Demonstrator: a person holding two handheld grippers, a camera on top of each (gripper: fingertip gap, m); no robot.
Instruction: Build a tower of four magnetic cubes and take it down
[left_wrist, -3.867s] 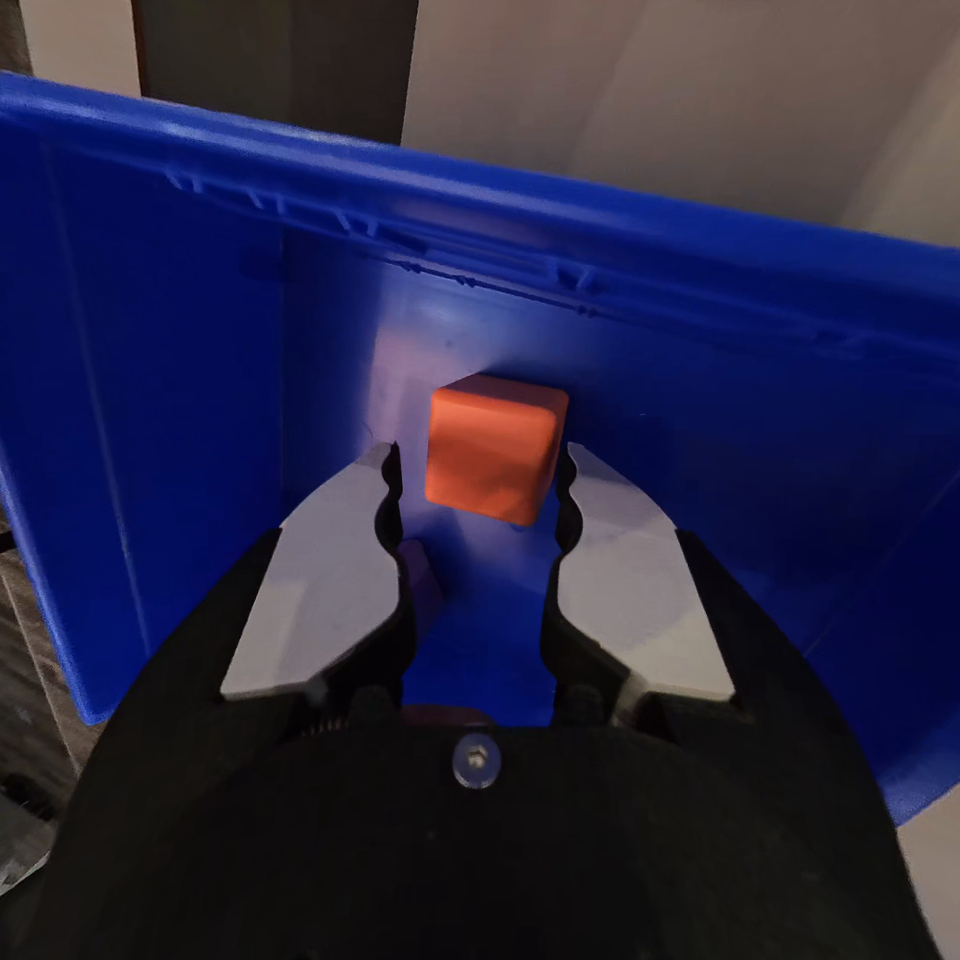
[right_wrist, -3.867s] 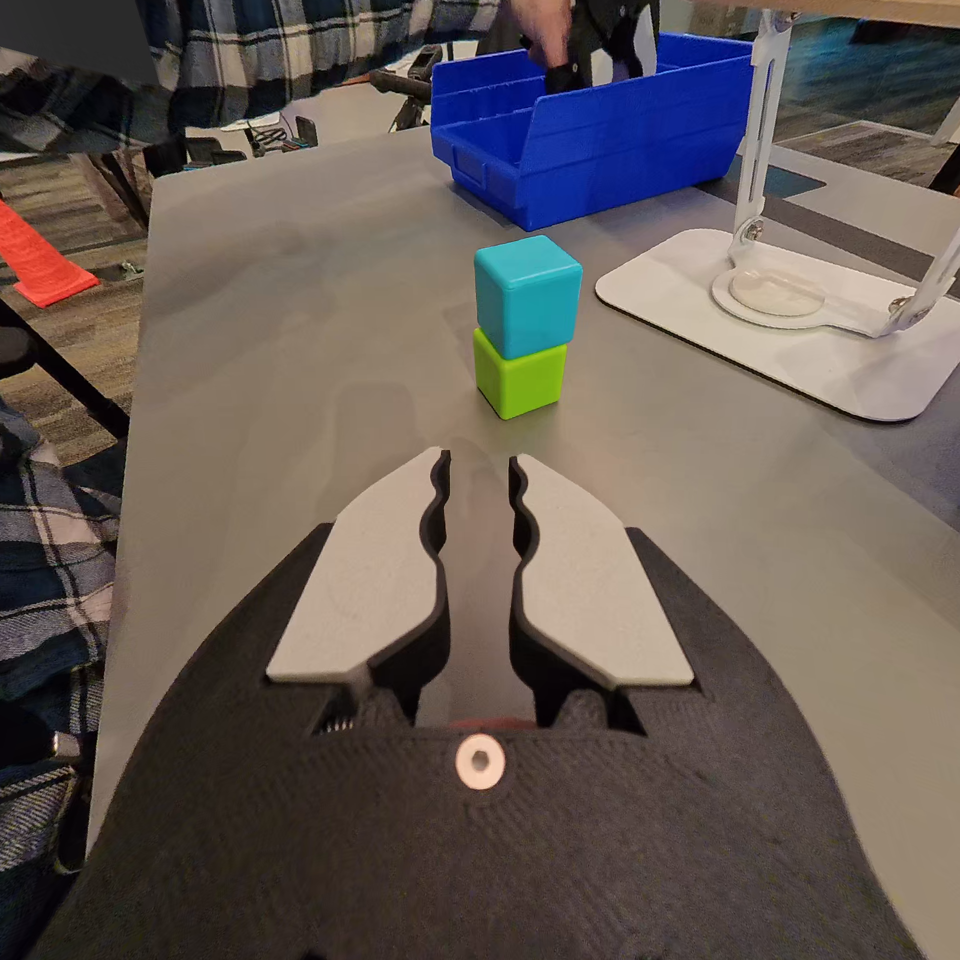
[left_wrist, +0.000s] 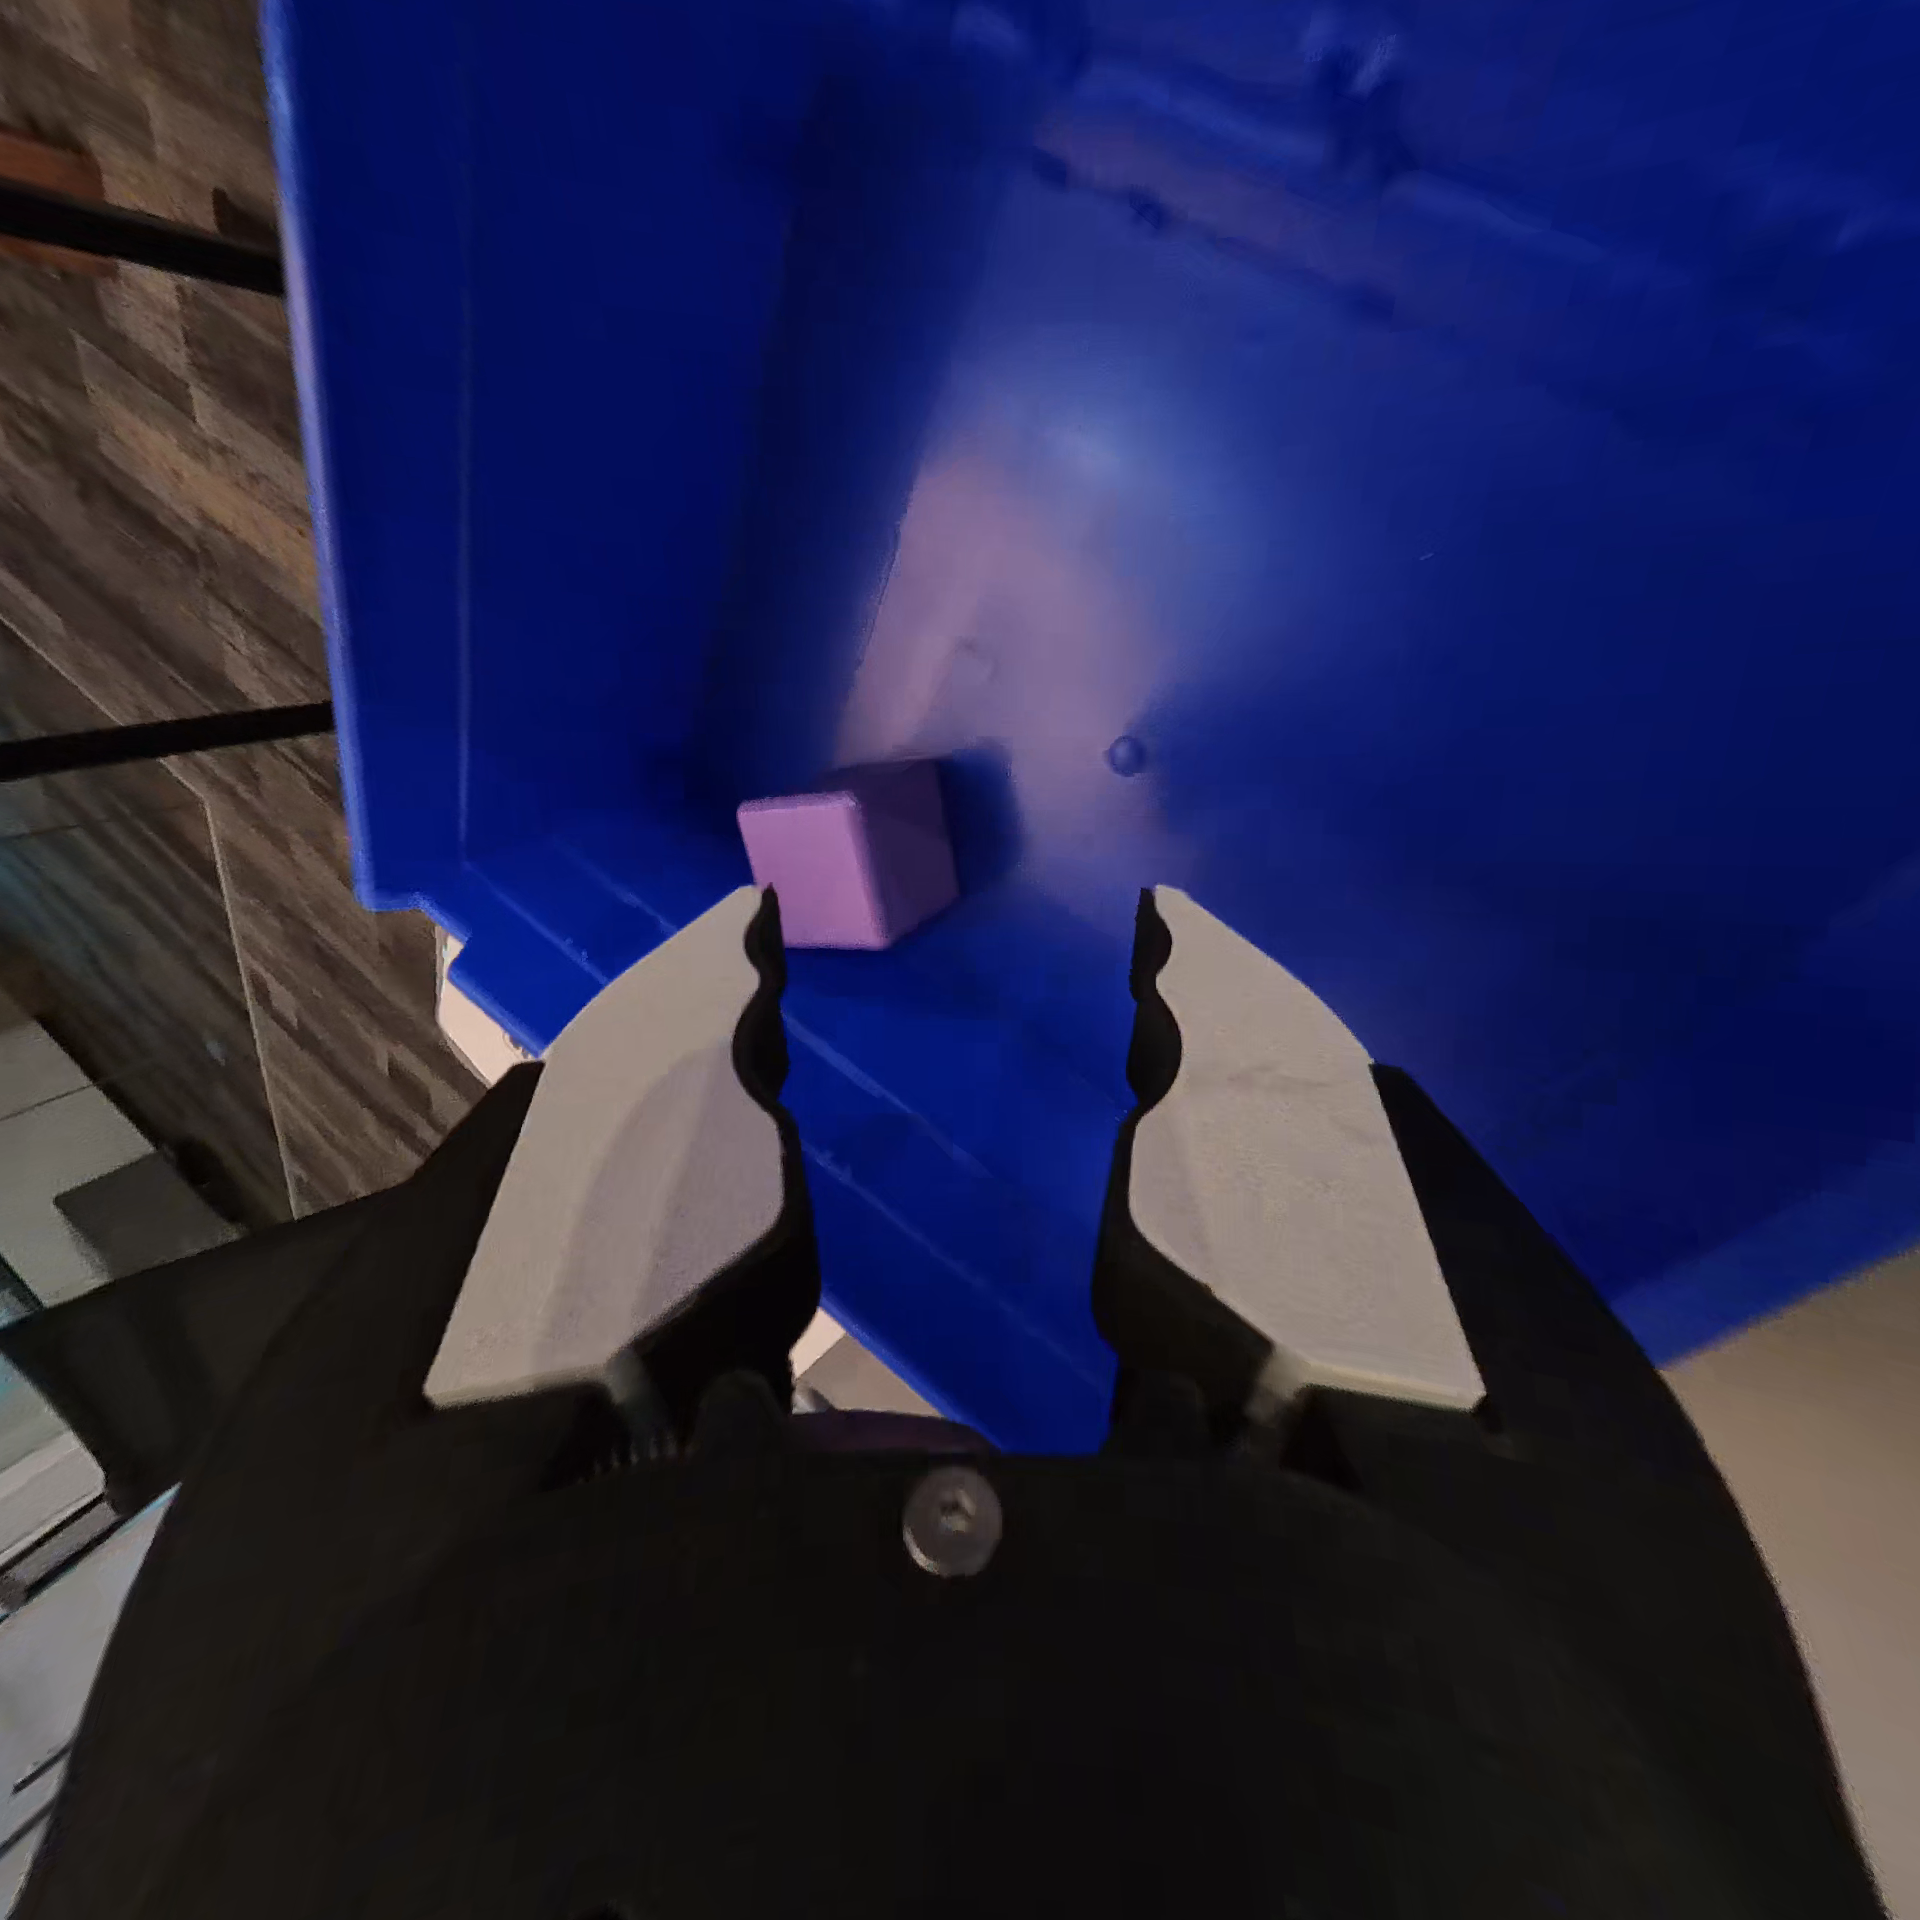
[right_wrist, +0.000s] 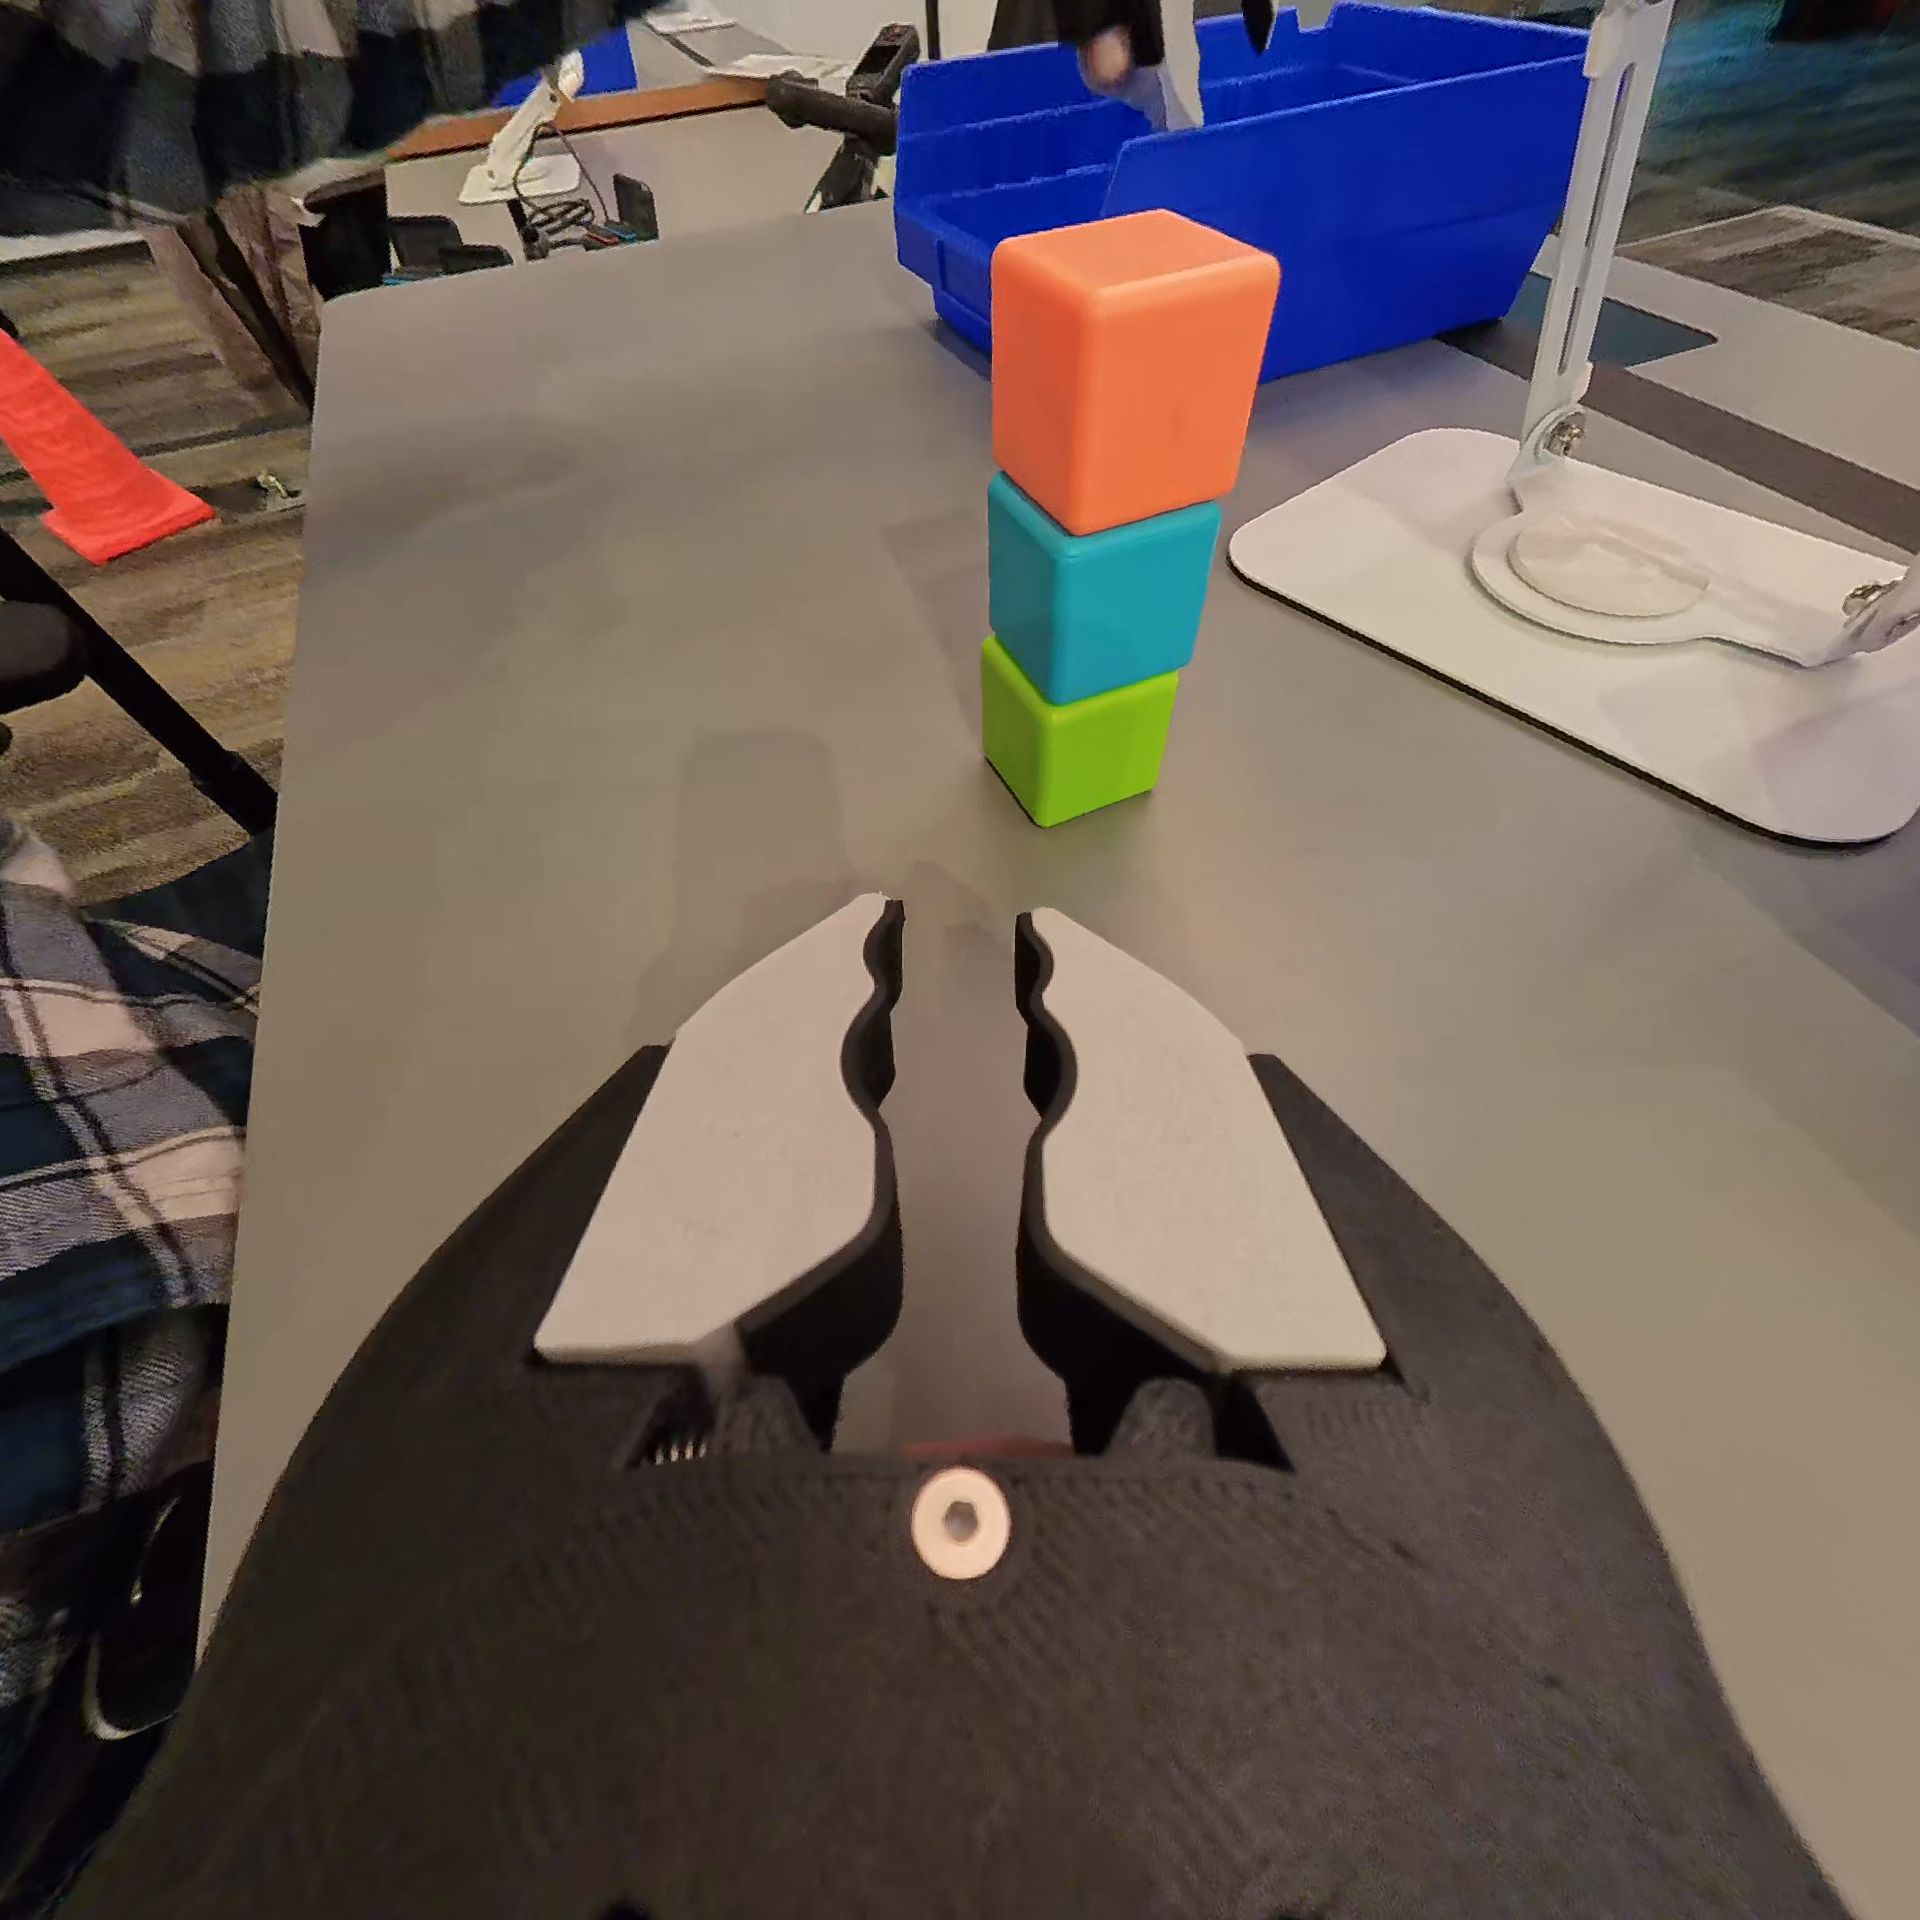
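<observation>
In the right wrist view a tower of three cubes stands on the grey table: a green cube at the bottom, a teal cube on it and an orange cube on top. My right gripper hangs a short way in front of the tower, empty, its fingers nearly together. In the left wrist view my left gripper is open and empty inside the blue bin. A purple cube lies on the bin floor just beyond its left fingertip.
The blue bin stands behind the tower at the table's far side. A white stand with a flat base sits to the tower's right. A person in a plaid shirt is at the left edge. Spacing between my two grippers at the tips: around 50 centimeters. From my left tips it is roughly 6 centimeters to the purple cube; from my right, 55 centimeters.
The orange cube has gone from the bin to the top of the tower, now three cubes high. The left gripper is back in the bin, near the purple cube. The right gripper has hardly moved.
</observation>
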